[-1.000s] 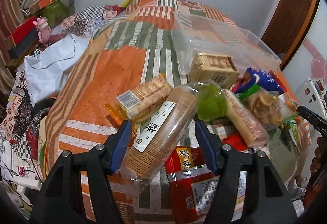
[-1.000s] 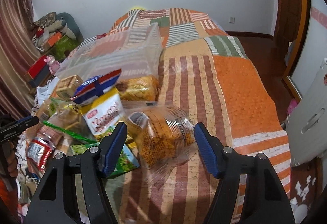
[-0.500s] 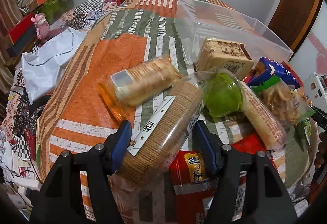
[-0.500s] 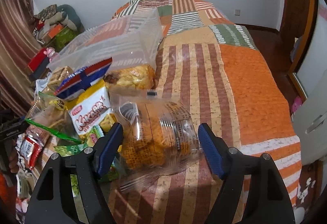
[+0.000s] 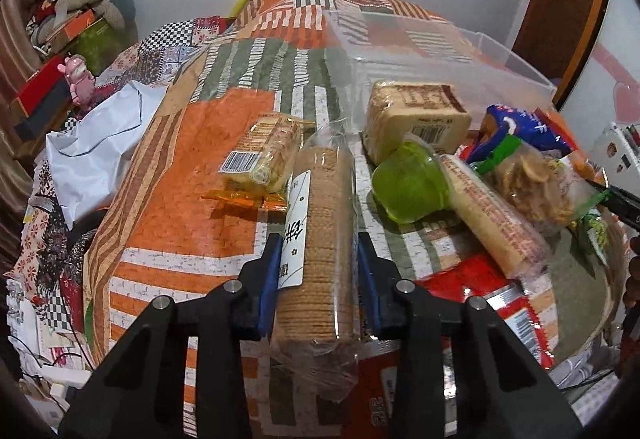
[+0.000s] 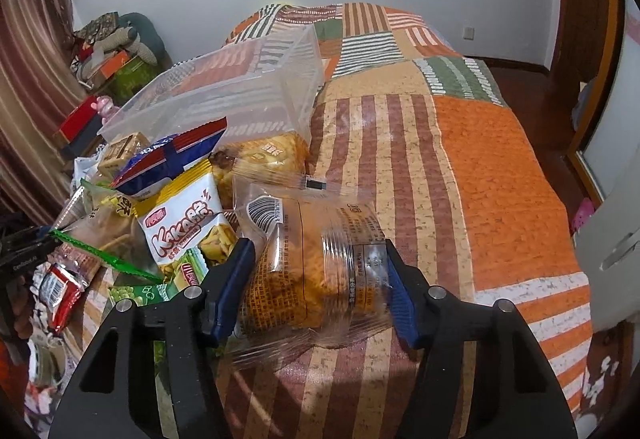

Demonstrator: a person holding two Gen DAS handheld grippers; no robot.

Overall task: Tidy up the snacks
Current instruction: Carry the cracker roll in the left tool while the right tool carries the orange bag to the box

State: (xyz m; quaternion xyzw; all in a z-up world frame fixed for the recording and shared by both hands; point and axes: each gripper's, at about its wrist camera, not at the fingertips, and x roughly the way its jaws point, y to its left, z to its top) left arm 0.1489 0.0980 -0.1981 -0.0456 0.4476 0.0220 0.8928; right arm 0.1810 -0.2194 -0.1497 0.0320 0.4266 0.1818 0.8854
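1. Left gripper (image 5: 316,259): jaws seen clamped onto the cracker sleeve (image 5: 320,239), both blue pads pressed against its clear wrap; closing was just completed.
2. Cracker sleeve: long stack of round crackers w/ a white label on its left side, held lengthwise between the pads, far end aimed toward the clear bin (image 5: 440,39).
3. Right gripper (image 6: 316,275): jaws part-closed and just narrowed further, set either side of the orange snack bag (image 6: 312,271). Left pad seen touching the wrap; right pad at the bag's edge, firm press cannot be told (pkg blurred).
4. Orange snack bag: lies on the patchwork bedspread (image 6: 480,179), at the right edge of the snack pile.
5. Beside the sleeve in left view: a small biscuit pack (image 5: 264,155) to its left, a green jelly cup (image 5: 412,187) and a long wafer pack (image 5: 496,219) to its right, a square cracker pack (image 5: 416,111) against the bin wall.
6. Right view: white-yellow snack bag (image 6: 188,223) and blue-red bag (image 6: 168,159) piled left of the orange one; clear bin behind them, no snack seen inside.
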